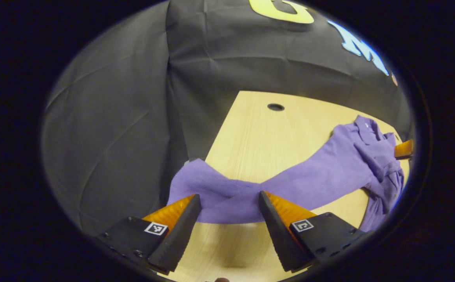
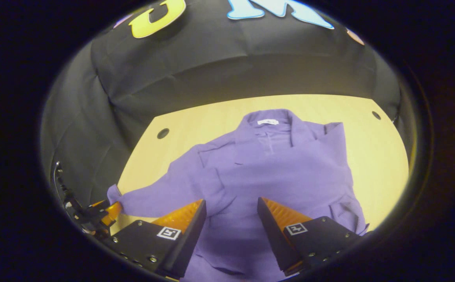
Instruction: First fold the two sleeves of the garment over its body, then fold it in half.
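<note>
Over the bench [image 2: 372, 156], the right gripper [image 2: 231, 205] is hanging open above the purple shirt [image 2: 282, 172], hiding its hem. Beyond the bench's edge, the left gripper [image 1: 230, 199] is gaping around the outstretched sleeve [image 1: 227, 196]; whether it is touching is unclear.

A pale wood-grain tabletop [image 2: 376, 156] is spreading across the lower part of both views, its far edge running up against the booth's wall [image 2: 219, 66], which is black cloth hanging in soft creases and folds. In the right gripper view 2 small dark round holes are sitting in the tabletop near its far corners, 1 at the left [image 2: 163, 133] and 1 at the right [image 2: 376, 115], and in the left gripper view 1 such hole [image 1: 276, 107] is showing near the far edge. Warm light is falling on the wood, while the cloth wall is staying dim.
</note>
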The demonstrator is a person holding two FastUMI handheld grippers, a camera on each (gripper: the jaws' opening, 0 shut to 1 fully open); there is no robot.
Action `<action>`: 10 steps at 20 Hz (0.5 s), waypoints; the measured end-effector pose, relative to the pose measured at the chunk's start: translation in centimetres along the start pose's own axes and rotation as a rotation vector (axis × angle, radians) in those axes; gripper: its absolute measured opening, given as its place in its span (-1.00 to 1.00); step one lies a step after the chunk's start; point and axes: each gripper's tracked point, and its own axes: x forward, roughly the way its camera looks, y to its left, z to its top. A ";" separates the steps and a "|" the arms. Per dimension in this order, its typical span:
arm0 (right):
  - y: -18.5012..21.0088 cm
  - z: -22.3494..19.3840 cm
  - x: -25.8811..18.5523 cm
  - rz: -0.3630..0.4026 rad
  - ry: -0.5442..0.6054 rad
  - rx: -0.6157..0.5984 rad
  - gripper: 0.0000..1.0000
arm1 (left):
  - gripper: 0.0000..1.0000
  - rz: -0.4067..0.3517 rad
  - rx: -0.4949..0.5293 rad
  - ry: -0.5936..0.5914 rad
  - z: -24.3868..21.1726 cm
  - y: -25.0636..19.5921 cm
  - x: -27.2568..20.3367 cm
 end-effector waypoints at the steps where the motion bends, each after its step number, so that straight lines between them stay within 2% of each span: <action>1: -0.3 -0.1 -0.1 -0.008 0.002 0.007 0.63 | 0.99 -0.004 -0.003 0.017 -0.6 -0.2 0.8; 4: -0.7 -0.3 0.0 -0.023 0.007 0.020 0.63 | 1.00 -0.046 -0.013 -0.004 -0.3 -1.2 1.0; 5: -0.7 -0.4 0.1 -0.024 0.007 0.024 0.63 | 0.75 -0.042 -0.032 -0.004 -0.2 -1.3 1.3; 7: -0.4 -0.7 0.3 -0.020 0.016 0.030 0.63 | 0.76 -0.040 -0.059 -0.014 -0.4 -1.2 1.3; 10: -0.1 -1.2 0.5 -0.013 0.030 0.028 0.63 | 0.62 -0.042 -0.079 -0.019 -0.4 -1.3 1.1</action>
